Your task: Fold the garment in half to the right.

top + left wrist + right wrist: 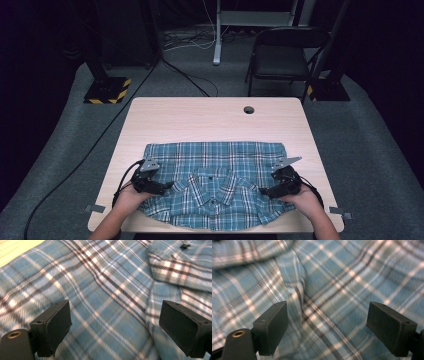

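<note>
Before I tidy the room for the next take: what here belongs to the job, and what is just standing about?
In the job: plaid shirt; left gripper, open; right gripper, open; table under the shirt.

Standing about: folding chair; floor cables; striped stand base.

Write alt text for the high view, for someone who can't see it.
A blue plaid shirt lies spread on a light wooden table, collar toward the person. The person's hands hold the left gripper and the right gripper over the shirt on either side of the collar, jaws open. A black folding chair stands on the grey floor beyond the table.
</note>
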{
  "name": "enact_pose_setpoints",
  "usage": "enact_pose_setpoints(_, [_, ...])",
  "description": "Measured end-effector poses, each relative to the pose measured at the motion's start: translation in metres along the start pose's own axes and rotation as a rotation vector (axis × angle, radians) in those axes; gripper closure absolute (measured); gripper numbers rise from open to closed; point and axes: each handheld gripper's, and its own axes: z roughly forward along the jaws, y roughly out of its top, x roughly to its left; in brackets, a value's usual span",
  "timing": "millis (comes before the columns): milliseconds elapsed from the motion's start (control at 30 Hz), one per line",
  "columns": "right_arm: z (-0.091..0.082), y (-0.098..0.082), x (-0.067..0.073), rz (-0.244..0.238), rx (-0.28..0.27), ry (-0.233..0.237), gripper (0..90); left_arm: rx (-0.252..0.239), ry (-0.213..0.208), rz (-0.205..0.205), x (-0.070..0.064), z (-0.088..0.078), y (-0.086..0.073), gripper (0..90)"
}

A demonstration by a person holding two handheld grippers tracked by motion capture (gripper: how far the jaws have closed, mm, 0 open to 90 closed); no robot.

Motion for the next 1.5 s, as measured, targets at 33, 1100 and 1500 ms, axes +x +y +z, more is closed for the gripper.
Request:
enact_pose_setpoints(33, [0.002,-0.003,0.0,0.0,0.01,-0.011,16.4,0.005,-0.001,0.001,0.0,0.003,0.001,10.3])
enact_pose_setpoints(1100, [0.0,-0.022,0.006,-0.006,-0.014,-0.084,18.2,0.039,-0.015,0.027,0.024,0.05,0.029,10.1])
enact_pose_setpoints(1500, [0.008,0.046,0.041,0.01,-0.047,-0.02,17.4,0.054,-0.008,0.031,0.02,0.048,0.029,9.3])
